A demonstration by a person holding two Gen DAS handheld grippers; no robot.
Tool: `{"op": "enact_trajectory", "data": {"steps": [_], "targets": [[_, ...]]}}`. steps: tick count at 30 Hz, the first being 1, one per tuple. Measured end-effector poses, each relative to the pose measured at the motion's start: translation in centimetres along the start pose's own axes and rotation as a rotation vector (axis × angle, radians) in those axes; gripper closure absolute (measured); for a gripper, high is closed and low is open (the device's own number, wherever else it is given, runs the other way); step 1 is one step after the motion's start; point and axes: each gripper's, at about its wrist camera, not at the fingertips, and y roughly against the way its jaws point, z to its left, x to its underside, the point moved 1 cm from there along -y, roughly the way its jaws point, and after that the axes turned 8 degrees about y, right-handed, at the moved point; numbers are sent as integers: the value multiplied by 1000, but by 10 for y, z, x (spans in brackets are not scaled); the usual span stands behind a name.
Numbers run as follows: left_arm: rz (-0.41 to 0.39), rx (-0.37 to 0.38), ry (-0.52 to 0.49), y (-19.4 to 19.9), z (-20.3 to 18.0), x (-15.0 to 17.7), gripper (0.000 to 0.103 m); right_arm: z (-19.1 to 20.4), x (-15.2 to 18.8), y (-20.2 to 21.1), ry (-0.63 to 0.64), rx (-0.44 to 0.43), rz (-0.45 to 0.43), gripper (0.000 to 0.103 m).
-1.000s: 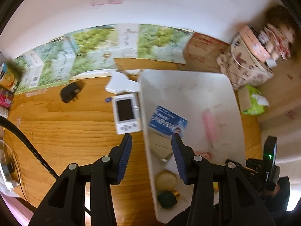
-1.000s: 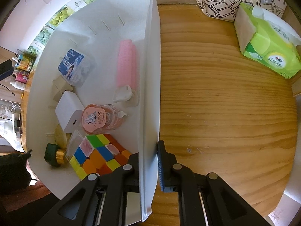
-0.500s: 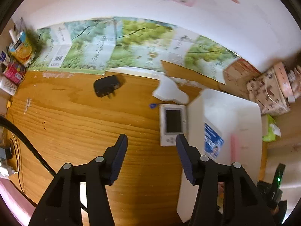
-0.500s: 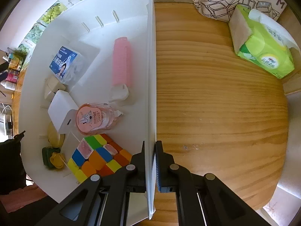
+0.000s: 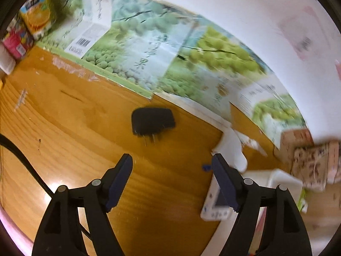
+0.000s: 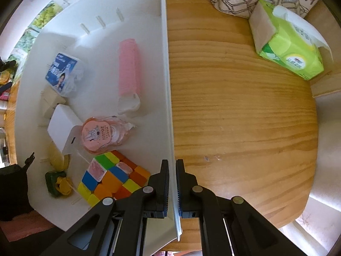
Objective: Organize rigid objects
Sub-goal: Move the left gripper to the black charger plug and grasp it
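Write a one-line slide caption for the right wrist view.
Right gripper clamps the white bin's wall; inside lie a colour cube, pink tube and blue packet.

- The right tool [image 6: 172, 183] is clamped on the near end of the white bin [image 6: 166, 85]'s right wall, one finger inside and one outside.
- In the bin's near right corner lies a colour cube [image 6: 113, 177], with a pink round pack [image 6: 100, 135] just beyond it.
- A pink tube [image 6: 129, 64] lies along the right wall.
- A green tissue pack [image 6: 287, 42] sits at the wooden surface [image 6: 238, 106]'s far right edge.
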Motion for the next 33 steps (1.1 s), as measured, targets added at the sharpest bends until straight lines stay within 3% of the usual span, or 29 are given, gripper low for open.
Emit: {"op": "enact_trajectory", "data": {"steps": [6, 17, 22, 26, 33], "targets": [[-21, -4, 82, -26, 13, -17, 21, 13, -2, -2, -31, 84, 9, 92], [-50, -25, 125, -56, 13, -23, 22, 43, -6, -8, -32, 215, 15, 85], [-83, -48, 106, -59, 8, -22, 25, 49, -5, -6, -38, 221, 22, 85], [-91, -63, 115, -56, 10, -23, 37, 54, -8, -9, -30, 229, 27, 84], [-77, -43, 131, -51, 21, -31, 37, 48, -4, -8, -24, 233, 32, 84]]}}
